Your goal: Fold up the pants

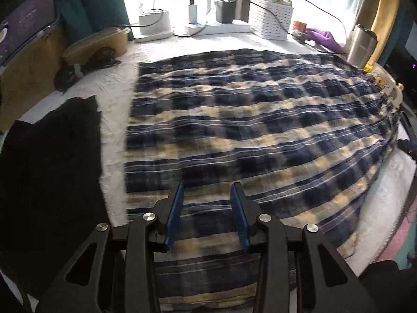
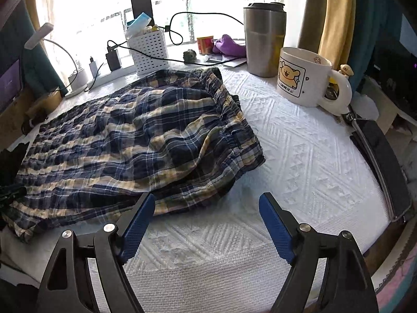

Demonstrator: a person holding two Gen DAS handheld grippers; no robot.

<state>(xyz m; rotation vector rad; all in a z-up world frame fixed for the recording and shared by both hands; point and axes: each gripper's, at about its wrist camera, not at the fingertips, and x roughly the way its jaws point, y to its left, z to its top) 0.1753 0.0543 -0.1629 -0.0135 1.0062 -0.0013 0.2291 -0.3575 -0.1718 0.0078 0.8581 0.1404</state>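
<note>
Left tool (image 1: pixel 207 193) jaws part-open, right tool (image 2: pixel 207 203) — jaws wide

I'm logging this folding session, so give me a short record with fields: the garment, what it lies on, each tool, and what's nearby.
garment: plaid pants, lying folded, waistband toward the mug
surface: white textured cloth
left tool: over the pants, pads apart, no fabric pinched
right tool: open, over bare cloth beside the pants' edge
nearby: steel tumbler, white basket, black garment

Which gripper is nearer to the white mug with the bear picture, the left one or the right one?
Right. The right gripper hovers open over the white cloth near the pants' waistband, with the mug ahead to its right. The left gripper is over the plaid pants, far from it.
</note>
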